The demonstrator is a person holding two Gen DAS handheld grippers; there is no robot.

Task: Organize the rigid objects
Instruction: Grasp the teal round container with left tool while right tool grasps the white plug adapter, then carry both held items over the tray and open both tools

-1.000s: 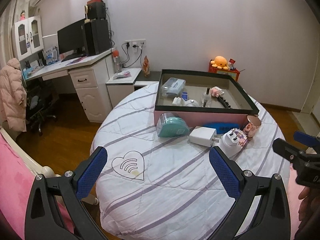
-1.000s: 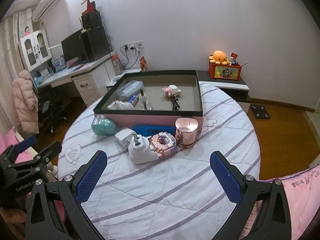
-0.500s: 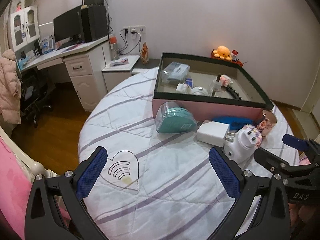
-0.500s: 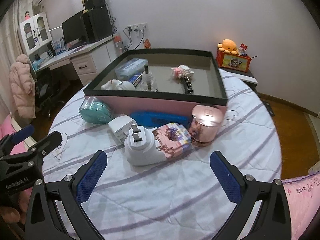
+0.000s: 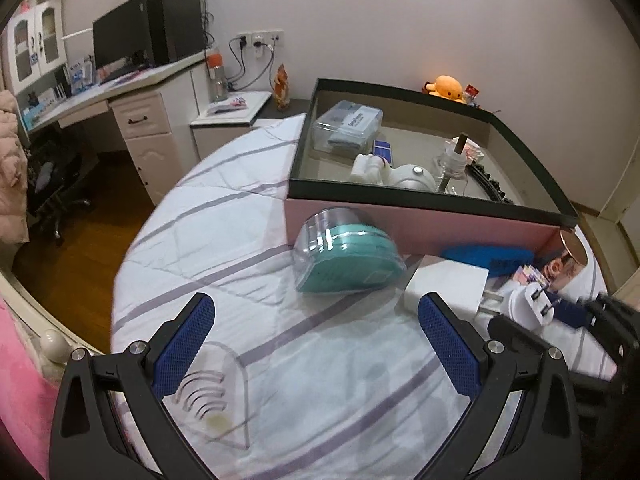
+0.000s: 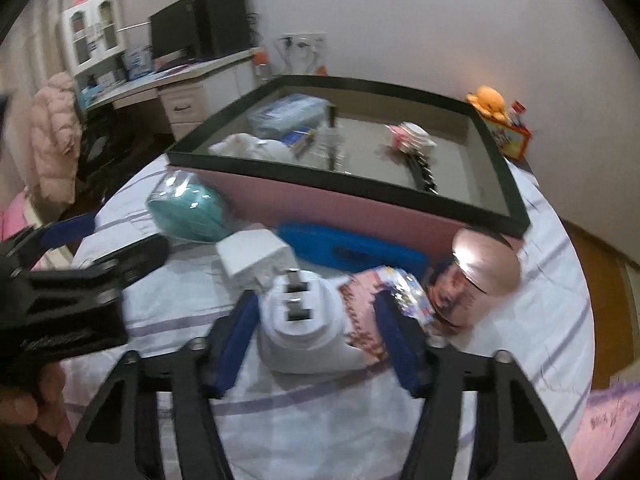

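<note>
My right gripper [image 6: 316, 320] has just been closing its fingers around the white plug adapter [image 6: 304, 320], which lies on the table [image 6: 500, 360] just in front of the pink box [image 6: 360, 208], prongs pointing away toward the box; the pads look at its sides, though blur hides whether they press. My left gripper [image 5: 316, 340] hangs with fingers spread and empty, the teal case [image 5: 344, 256] straight ahead, so I judge the right is nearer to the adapter.

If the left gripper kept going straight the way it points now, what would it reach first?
Probably the teal clear-lidded case, lying roughly centred ahead of the open left gripper, with only striped bedcover before it. Depth is uncertain; it could meet the cover first.
</note>
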